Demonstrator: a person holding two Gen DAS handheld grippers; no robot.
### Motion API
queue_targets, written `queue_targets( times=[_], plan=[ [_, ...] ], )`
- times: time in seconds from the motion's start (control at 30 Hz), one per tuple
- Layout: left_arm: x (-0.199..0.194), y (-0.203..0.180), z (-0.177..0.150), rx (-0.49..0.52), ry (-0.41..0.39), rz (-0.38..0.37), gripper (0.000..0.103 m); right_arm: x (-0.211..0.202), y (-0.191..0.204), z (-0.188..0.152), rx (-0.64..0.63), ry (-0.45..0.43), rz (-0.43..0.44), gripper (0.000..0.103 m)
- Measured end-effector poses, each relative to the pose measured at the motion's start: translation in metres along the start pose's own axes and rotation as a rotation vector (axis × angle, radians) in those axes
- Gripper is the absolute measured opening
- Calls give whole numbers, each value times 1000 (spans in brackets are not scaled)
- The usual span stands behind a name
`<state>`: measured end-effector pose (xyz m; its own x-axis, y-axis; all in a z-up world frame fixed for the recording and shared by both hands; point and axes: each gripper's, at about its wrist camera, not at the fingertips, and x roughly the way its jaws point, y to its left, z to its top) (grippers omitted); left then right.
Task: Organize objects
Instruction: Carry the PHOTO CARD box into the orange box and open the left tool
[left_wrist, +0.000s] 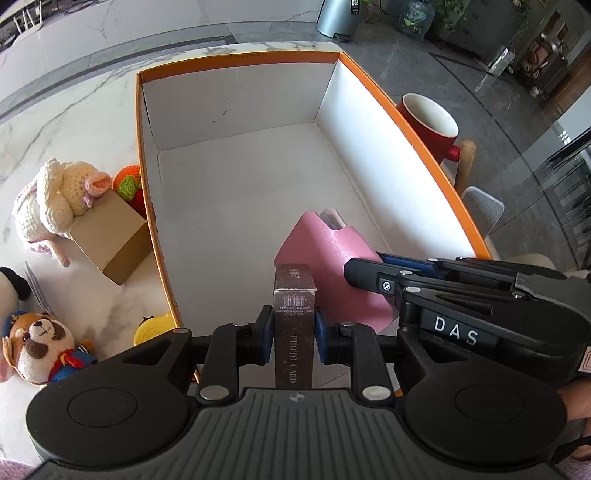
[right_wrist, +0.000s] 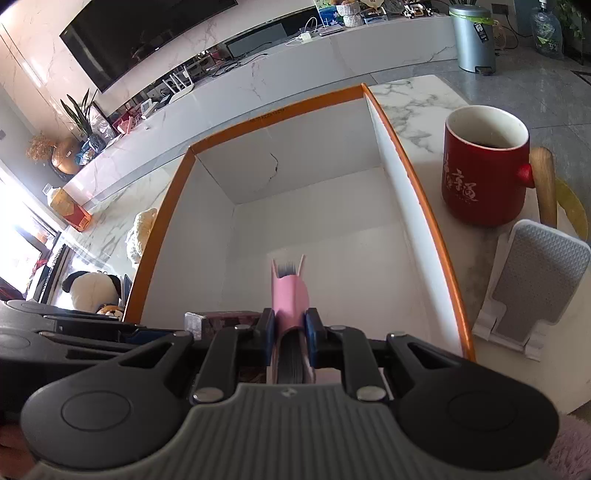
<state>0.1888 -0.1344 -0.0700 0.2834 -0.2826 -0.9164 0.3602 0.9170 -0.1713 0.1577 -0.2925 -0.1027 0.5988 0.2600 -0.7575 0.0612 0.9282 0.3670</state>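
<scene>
1. Our left gripper pinches a slim brown box printed "PHOTO CARD" between its blue pads; the box is a flat-sided cardboard slab standing on edge, held over the near end of the big box.
2. Our right gripper is pressed onto a pink case, smooth and leathery with rounded corners, a stack of thin cards showing at both of its ends. In the left view the case tilts just beside the brown box.
3. Both held things hang inside the orange-rimmed box, a deep rectangular carton with matte white walls and a white floor. Its floor lies bare beyond the two items, so there is wide room toward the far wall.
4. The orange edge runs close on our right gripper's right side.
5. On the marble bench, left of the carton, we see a cream crocheted toy leaning on a small plain cardboard cube, and a plush dog nearer us.
6. To the right stand a glossy red mug and a white phone stand with a grey textured pad.
</scene>
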Motion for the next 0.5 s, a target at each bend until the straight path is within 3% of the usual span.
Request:
queue_targets(
  times=[0.07,0.27,0.43,0.5],
  plan=[
    [1,-6,-3,49,10,32,27,0,-1,-1,5,0,2,18],
    [1,-6,-4,62,24,67,30,-1,2,-3,0,0,5,18],
    [2,-16,-6,135,15,156,35,-1,3,-7,4,5,0,18],
    [-1,-14,-7,146,7,153,37,-1,4,-8,2,7,-3,18]
  ],
)
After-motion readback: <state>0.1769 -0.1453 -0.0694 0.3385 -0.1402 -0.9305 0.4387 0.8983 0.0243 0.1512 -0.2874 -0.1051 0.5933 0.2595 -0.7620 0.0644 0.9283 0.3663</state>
